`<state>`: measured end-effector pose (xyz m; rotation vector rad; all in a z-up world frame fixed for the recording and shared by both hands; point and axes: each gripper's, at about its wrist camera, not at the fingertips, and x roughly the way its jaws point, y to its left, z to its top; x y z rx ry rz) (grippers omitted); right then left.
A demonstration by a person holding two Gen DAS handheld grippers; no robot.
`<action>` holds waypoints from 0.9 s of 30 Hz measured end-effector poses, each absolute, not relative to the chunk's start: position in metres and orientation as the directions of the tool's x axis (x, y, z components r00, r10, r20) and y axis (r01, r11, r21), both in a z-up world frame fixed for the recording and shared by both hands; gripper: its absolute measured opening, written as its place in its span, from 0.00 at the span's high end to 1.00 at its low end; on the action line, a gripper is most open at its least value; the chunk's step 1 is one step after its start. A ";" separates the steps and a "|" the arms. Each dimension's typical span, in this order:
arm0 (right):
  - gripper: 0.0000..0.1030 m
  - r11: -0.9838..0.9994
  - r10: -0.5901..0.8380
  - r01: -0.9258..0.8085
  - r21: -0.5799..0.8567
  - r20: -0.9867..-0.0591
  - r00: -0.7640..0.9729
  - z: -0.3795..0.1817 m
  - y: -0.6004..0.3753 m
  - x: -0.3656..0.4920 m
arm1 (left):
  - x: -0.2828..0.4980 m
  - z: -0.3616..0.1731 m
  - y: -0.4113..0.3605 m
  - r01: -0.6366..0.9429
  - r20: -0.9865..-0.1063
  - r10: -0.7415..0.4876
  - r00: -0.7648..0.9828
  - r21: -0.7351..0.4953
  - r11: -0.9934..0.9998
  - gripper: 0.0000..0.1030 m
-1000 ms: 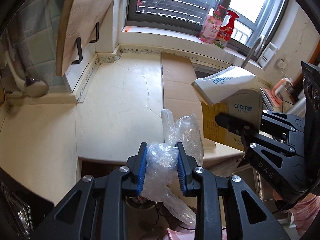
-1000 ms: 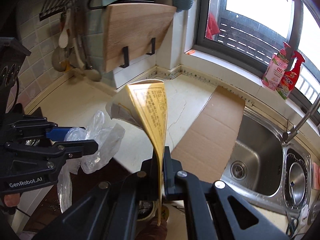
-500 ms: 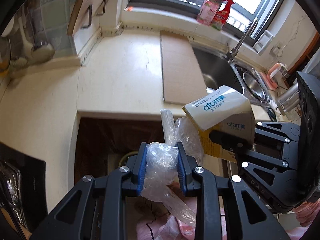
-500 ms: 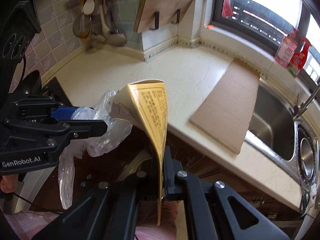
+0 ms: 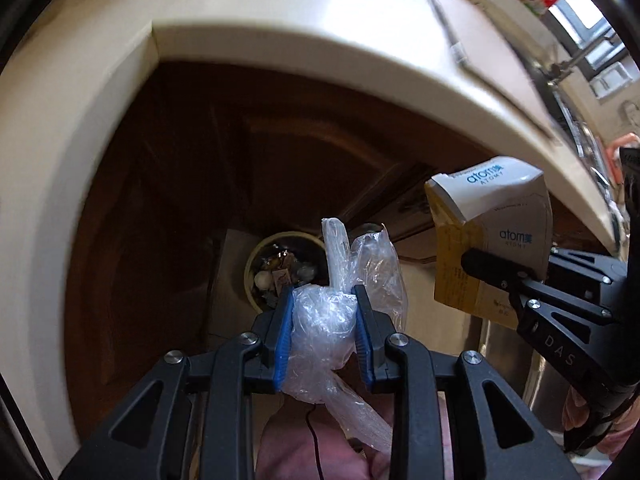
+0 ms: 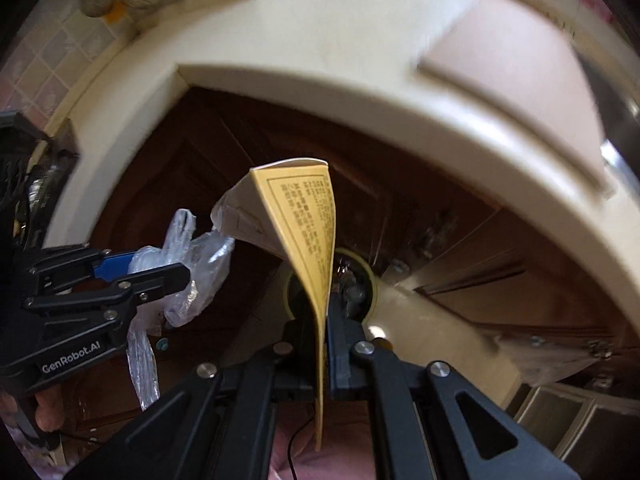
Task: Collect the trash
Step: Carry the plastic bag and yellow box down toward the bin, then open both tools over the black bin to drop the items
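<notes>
Crumpled clear plastic bag (image 5: 324, 322): clamped between the blue pads of the left gripper (image 5: 323, 330), loose ends trailing above and below the jaws. Flattened yellow-and-white cardboard carton (image 6: 308, 240): pinched edge-on in the fully closed jaws of the right gripper (image 6: 322, 344). Round cream-rimmed waste bin (image 5: 250, 264): seen on the floor beyond both grippers, already filled with scraps, below the cream countertop edge (image 5: 360, 52) and dark wooden cabinet doors (image 5: 180, 184).

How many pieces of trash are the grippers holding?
2. A crumpled plastic bag is in the left gripper; a flattened paper box is in the right gripper. More trash lies in the bin below.
</notes>
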<state>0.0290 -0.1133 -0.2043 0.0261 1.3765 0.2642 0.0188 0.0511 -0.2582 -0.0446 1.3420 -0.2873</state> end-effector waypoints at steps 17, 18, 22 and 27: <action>0.96 0.979 0.185 -0.080 0.186 -0.982 -0.027 -0.506 -0.093 0.065 | 0.077 -0.540 0.060 0.004 -0.988 -0.117 0.102 -0.118 0.993 0.68; 0.96 0.979 0.184 -0.078 0.186 -0.982 -0.028 -0.519 -0.091 0.065 | 0.077 -0.549 0.059 0.016 -0.989 -0.103 0.102 -0.102 0.995 0.66; 0.85 0.982 0.159 -0.097 0.162 -0.986 -0.043 -0.550 -0.084 0.059 | 0.078 -0.572 0.056 0.045 -0.993 -0.063 0.098 -0.059 0.997 0.33; 0.65 0.982 0.165 -0.085 0.166 -0.986 -0.027 -0.560 -0.087 0.056 | 0.079 -0.582 0.065 0.043 -0.996 -0.053 0.068 -0.050 0.998 0.21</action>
